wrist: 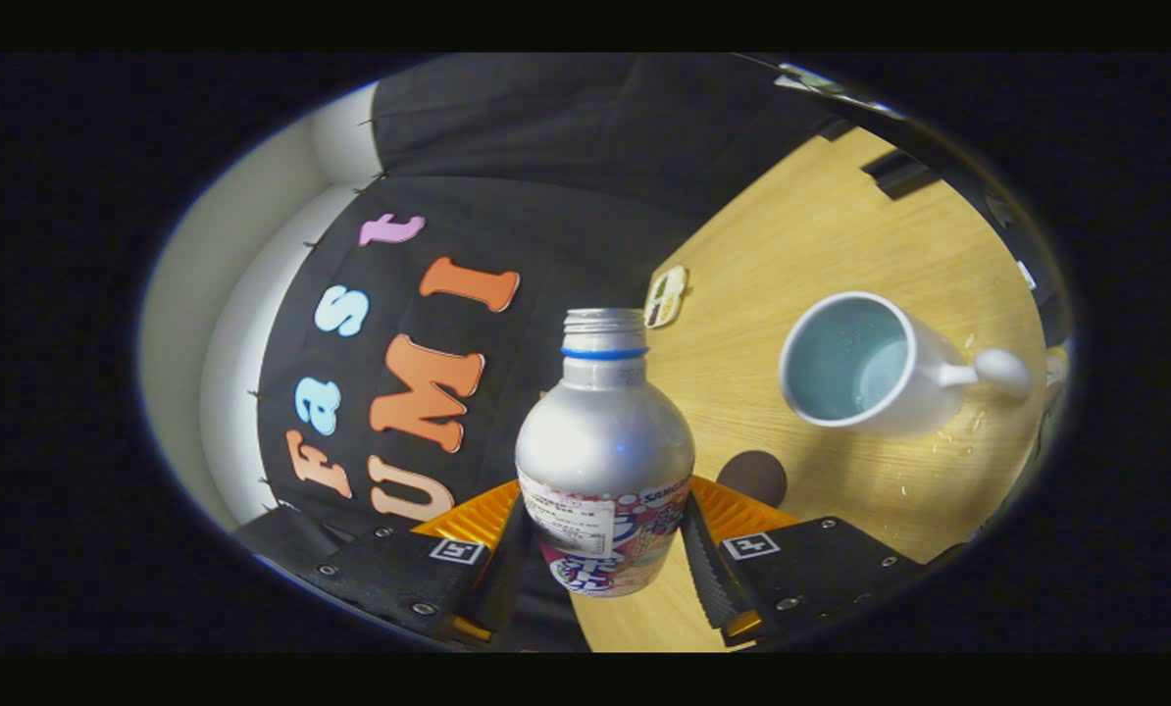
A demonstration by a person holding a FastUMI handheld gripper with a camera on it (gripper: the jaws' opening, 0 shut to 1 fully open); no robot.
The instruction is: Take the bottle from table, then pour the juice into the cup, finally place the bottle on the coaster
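Observation:
A silver metal bottle [605, 446] with a blue neck ring, an open mouth and a printed label stands between my two fingers, and my gripper [605, 549] is shut on its labelled lower body. The view is rolled, so the bottle is held lifted above the wooden table [801, 245]. A white mug [860, 365] with a pale blue inside and a knobbed handle sits on the table to the right of the bottle, beyond the right finger. A small dark round coaster [754, 477] lies on the table just beyond the right finger, partly behind the bottle.
A small oval patterned object [666, 296] lies on the table beyond the bottle's mouth. A black block [897, 173] sits near the table's far edge. The booth's black cloth wall stands to the left of the table.

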